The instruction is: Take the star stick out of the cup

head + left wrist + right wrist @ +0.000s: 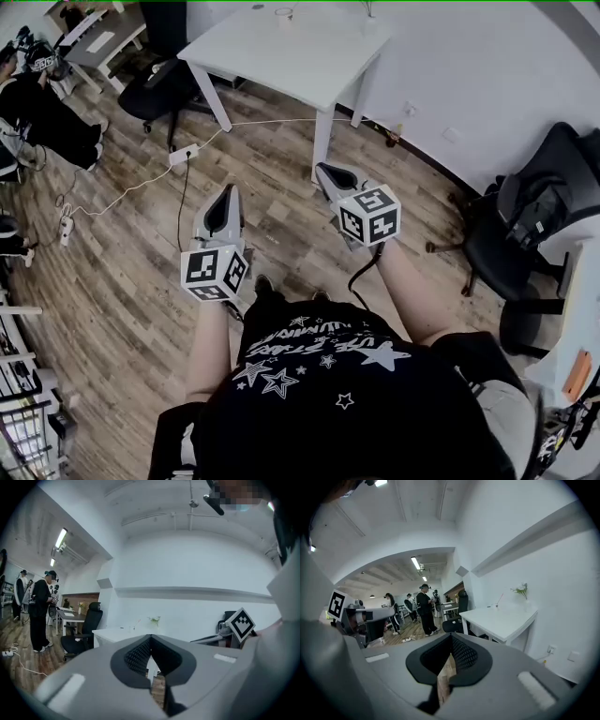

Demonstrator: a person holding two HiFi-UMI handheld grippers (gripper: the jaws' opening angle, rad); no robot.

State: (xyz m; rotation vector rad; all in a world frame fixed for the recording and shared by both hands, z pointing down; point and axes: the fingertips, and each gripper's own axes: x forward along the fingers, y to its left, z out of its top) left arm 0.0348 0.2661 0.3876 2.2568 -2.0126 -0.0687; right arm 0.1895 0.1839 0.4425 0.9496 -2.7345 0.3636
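Head view: the person is holding the left tool (226, 194) and the right tool (328, 173) side by side above the wooden floor (122, 281), both pointing ahead toward a white table (281, 56). The cup (284, 14) is standing near the far edge of that table, well ahead of both tools and roughly between their lines. The star stick is too small to make out here. A black chair (155, 89) is sitting ahead and to the left of the left tool, and a power strip (183, 155) is lying on the floor ahead of it.

Left gripper view: the left tool (150, 639) is keeping its jaws pressed together at the tips, with nothing between them. Beyond the tips and slightly left, well apart from the tool, the cup (132, 628) is standing on the table with the star stick (138, 620) leaning out of it. Flowers (153, 619) are standing just right of the cup.

Right gripper view: the right tool (451, 637) is likewise holding its jaws pressed together on nothing. The cup (495, 605) is standing on the table ahead and to the right of the tips, well apart, with the star stick (500, 599) rising out of it and the flowers (521, 590) farther right. People (424, 609) are standing far ahead, left of the tips
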